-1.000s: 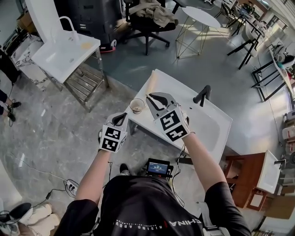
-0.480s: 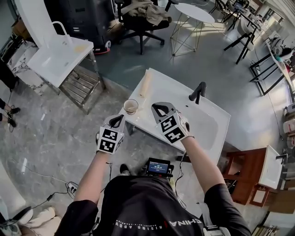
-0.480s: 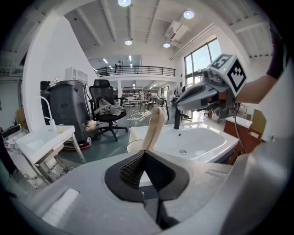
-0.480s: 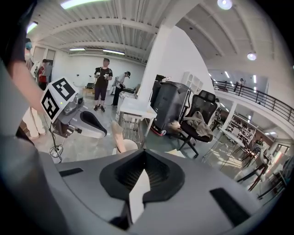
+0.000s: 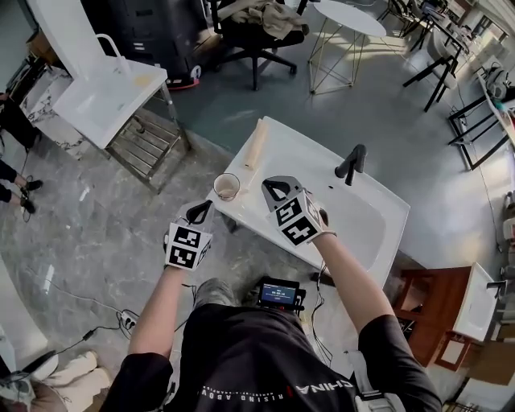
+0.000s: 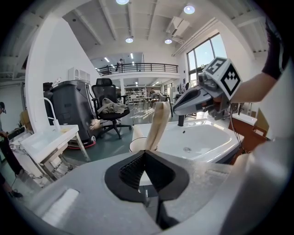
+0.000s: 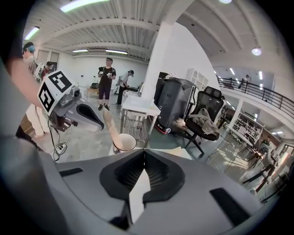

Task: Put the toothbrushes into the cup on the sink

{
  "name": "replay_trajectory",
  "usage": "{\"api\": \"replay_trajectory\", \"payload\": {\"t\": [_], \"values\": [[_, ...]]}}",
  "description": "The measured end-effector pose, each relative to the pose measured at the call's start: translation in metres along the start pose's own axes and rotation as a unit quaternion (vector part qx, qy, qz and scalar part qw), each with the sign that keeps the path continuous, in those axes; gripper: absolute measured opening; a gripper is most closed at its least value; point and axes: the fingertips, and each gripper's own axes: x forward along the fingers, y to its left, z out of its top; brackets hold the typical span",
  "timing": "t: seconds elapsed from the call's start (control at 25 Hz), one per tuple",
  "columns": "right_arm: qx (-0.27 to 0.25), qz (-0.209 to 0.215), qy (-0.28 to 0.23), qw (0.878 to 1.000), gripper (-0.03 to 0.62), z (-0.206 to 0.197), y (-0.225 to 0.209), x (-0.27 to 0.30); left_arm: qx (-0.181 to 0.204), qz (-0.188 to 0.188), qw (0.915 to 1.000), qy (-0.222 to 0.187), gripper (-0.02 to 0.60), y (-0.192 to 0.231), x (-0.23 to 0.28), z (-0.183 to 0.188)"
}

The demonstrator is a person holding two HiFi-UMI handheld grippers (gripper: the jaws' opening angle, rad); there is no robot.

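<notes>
A white cup (image 5: pixel 227 187) stands on the near left corner of the white sink (image 5: pixel 306 145). A beige toothbrush (image 5: pixel 255 145) slants up and away with its lower end at the cup's mouth; both gripper views show it so, toothbrush (image 6: pixel 156 124) (image 7: pixel 109 126), cup (image 6: pixel 136 144) (image 7: pixel 124 142). My right gripper (image 5: pixel 267 183) (image 7: pixel 144 150) is low over the sink's rim just right of the cup, shut, with nothing between its jaws. My left gripper (image 5: pixel 204 208) (image 6: pixel 145 152) hangs off the sink's near left edge below the cup, shut and empty.
A black faucet (image 5: pixel 352 163) stands at the sink's far side. A second white basin on a metal stand (image 5: pixel 105 88) is at the back left, with an office chair (image 5: pixel 257 32) and a round wire table (image 5: pixel 346 24) behind. People (image 7: pixel 108 78) stand farther off.
My right gripper has come down toward the sink's rim, and its jaws, open a second ago, have closed on nothing. The left gripper has hardly moved.
</notes>
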Motion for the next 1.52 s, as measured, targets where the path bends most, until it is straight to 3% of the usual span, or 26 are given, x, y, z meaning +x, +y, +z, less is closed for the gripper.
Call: {"api": "replay_trajectory", "payload": {"t": [0.84,1.28,1.52], "values": [[0.014,0.04,0.099,0.994,0.094,-0.048,-0.024,0.167,-0.031,-0.044,0.9982,0.028,0.005,0.077,0.077,-0.025],[-0.017,0.074,0.119,0.99,0.144,-0.068,-0.031,0.197,-0.046,-0.056,0.9963,0.046,0.005,0.088,0.097,-0.038],[-0.038,0.075,0.123,0.989,0.123,-0.074,-0.031,0.204,-0.047,-0.054,0.9962,0.048,0.005,0.09,0.103,-0.04]]}}
